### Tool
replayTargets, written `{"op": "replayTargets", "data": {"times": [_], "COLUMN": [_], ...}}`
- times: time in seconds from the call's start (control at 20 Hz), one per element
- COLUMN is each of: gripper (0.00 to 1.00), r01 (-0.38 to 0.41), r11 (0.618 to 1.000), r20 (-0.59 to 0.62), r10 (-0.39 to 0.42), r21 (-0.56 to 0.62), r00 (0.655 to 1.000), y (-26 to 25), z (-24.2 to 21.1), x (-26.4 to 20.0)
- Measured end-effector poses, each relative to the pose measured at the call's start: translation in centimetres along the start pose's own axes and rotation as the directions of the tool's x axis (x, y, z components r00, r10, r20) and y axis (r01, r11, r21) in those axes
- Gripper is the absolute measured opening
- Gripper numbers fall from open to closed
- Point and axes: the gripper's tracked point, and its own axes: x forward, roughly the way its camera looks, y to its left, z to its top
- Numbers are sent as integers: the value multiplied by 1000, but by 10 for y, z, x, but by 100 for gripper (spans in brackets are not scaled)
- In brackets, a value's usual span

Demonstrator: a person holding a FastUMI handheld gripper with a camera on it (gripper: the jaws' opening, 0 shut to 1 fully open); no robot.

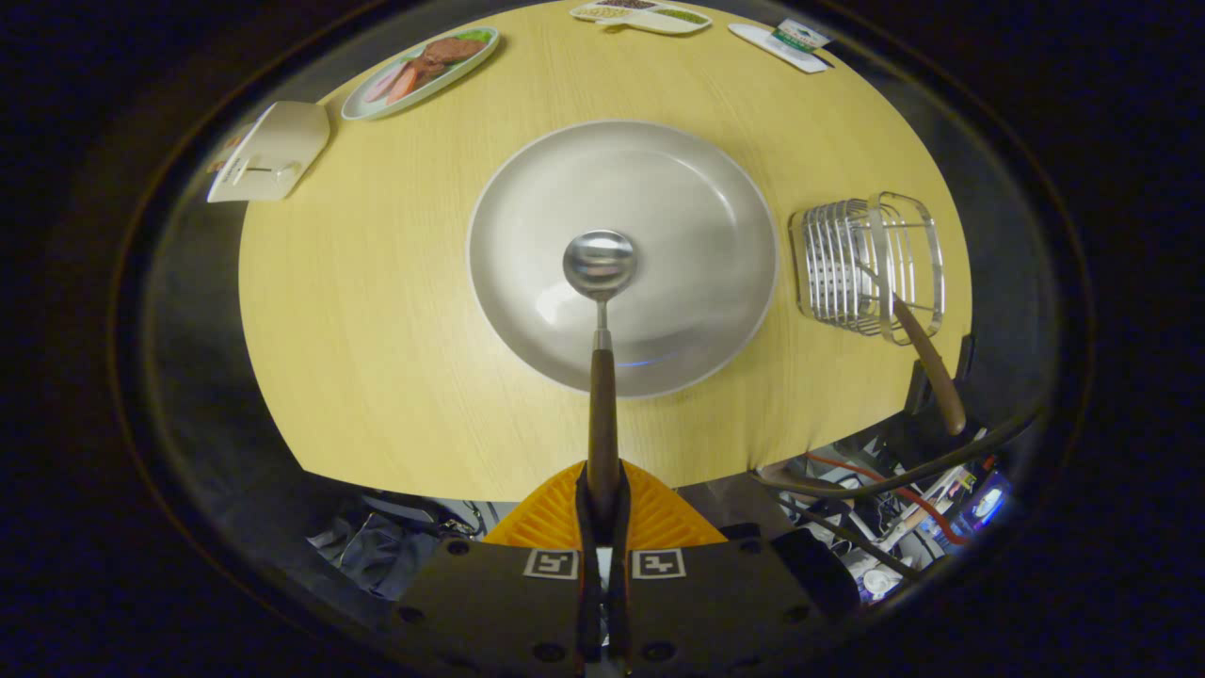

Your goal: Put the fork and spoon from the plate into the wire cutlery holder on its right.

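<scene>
Tool (602, 490) clamped on spoon (601, 311), handle end hidden.

Gripper (602, 490) fingers clamped on wooden-handled metal spoon (601, 282) above round plate (697, 217); wooden-handled fork (927, 363) in wire cutlery holder (866, 264), right of plate.

Gripper (602, 504) fingers clamped on the spoon (601, 320) handle; spoon sticks out straight ahead, bowl over the plate (697, 217), so it adds reach to anything swung sideways. Plate is otherwise bare. Between plate rim and wire cutlery holder (866, 264): narrow open strip of table (358, 311). Holder already has a wooden-handled utensil (927, 358) leaning out toward the near table edge, blocking that corner of the opening; the far part looks free. Left of plate: wide bare tabletop. Far edge: food plate (419, 71), trays, card holder (273, 151), well clear.
</scene>
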Motion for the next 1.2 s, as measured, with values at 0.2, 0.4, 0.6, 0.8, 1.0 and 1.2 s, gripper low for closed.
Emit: {"op": "replayTargets", "data": {"times": [0.2,0.4,0.6,0.8,1.0,1.2], "gripper": [7,7,7,7,7,7], "r01": [0,19,39,64,61,50], "r11": [1000,1000,999,995,986,980], "r20": [23,51,70,52,20,-20], "r10": [0,-19,-41,-68,-65,-47], "r21": [-1,6,34,78,153,194], "r00": [1000,999,997,996,998,999], "y": [-4,-16,-47,-90,-131,-153], "z": [3,5,3,-3,-1,6], "x": [-21,-59,-94,-114,-116,-103]}}
